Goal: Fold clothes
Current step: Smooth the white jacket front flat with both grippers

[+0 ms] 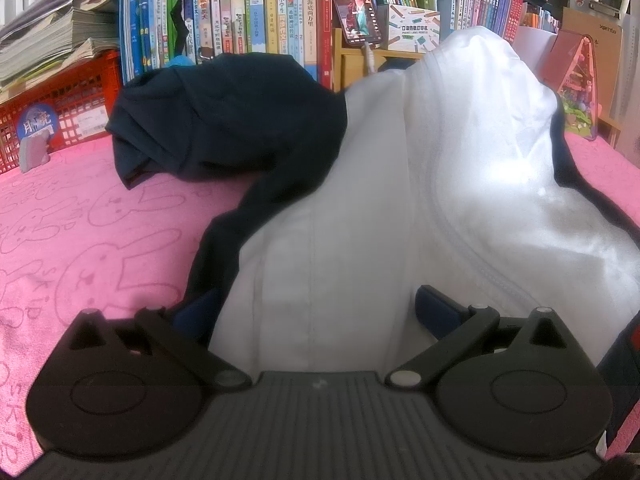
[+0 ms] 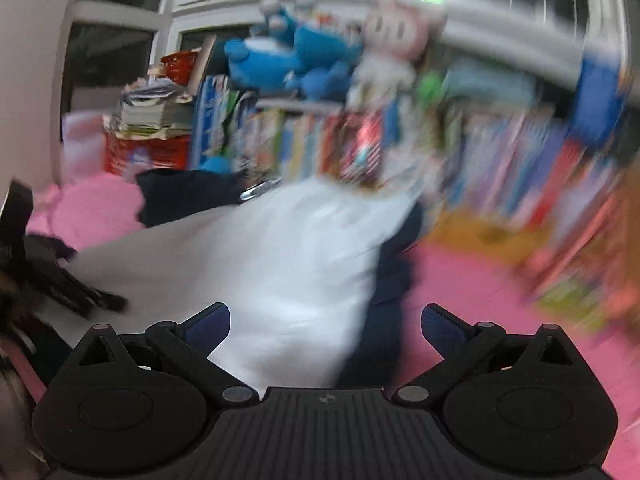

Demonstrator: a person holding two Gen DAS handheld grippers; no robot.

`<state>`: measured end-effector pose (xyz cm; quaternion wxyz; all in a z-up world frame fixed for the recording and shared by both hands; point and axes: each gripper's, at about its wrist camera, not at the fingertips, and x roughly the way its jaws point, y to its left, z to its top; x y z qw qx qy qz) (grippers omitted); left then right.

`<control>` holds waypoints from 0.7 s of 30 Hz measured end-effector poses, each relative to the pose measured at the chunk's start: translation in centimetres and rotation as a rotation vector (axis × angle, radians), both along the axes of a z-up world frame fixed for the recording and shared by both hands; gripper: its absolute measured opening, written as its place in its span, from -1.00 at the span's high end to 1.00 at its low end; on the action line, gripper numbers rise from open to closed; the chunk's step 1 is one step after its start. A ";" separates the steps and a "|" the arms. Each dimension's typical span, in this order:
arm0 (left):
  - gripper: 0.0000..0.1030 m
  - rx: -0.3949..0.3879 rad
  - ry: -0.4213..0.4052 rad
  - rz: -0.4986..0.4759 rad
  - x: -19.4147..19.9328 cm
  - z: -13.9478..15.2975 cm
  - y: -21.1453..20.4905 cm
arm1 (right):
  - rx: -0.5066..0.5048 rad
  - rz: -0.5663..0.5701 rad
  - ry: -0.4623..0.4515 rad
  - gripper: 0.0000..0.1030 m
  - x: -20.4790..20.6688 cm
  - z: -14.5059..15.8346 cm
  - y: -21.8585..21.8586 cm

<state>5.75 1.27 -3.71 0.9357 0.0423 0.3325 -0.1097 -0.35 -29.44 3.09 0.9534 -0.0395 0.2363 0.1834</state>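
Note:
A white garment with navy trim (image 1: 400, 200) lies on the pink blanket (image 1: 80, 240), rising to a peak at the back right. A bunched navy part (image 1: 224, 120) sits behind it on the left. My left gripper (image 1: 316, 312) is open, its blue-padded fingers (image 1: 436, 308) wide apart around the near edge of the white cloth. In the blurred right wrist view the same white garment (image 2: 280, 260) runs forward from my right gripper (image 2: 324, 324), which is open with the cloth's near edge between its fingers.
A packed bookshelf (image 1: 260, 20) lines the back, with a phone (image 1: 356, 8) propped against it. Red crates (image 1: 60, 112) with paper stacks stand at the back left. A colourful box (image 1: 576, 88) stands at the back right. Plush toys (image 2: 288, 56) sit atop the shelf.

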 end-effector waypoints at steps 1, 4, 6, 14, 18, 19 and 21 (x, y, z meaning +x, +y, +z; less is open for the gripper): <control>-1.00 0.000 0.000 0.000 0.0 0.0 0.0 | 0.032 0.002 0.030 -0.99 0.9 -0.8 0.8; -1.00 0.000 0.000 -0.001 0.0 0.0 0.0 | 0.094 0.009 0.097 -0.99 3.3 -3.0 3.2; -1.00 0.000 -0.001 0.000 0.0 0.0 0.0 | 0.071 0.002 0.102 -0.99 4.1 -3.8 4.3; -1.00 -0.002 -0.002 0.002 0.0 0.0 -0.1 | -0.012 -0.038 0.202 -1.00 5.7 -7.1 5.6; -1.00 -0.069 -0.028 0.033 -0.4 0.2 0.7 | -0.043 -0.038 0.207 -1.00 5.7 -7.4 6.1; -1.00 -0.113 -0.048 0.050 -0.7 0.5 1.3 | -0.048 -0.038 0.207 -1.00 5.6 -7.5 6.2; -1.00 -0.217 -0.103 0.077 -1.2 1.4 2.9 | -0.048 -0.038 0.207 -1.00 5.6 -7.5 6.1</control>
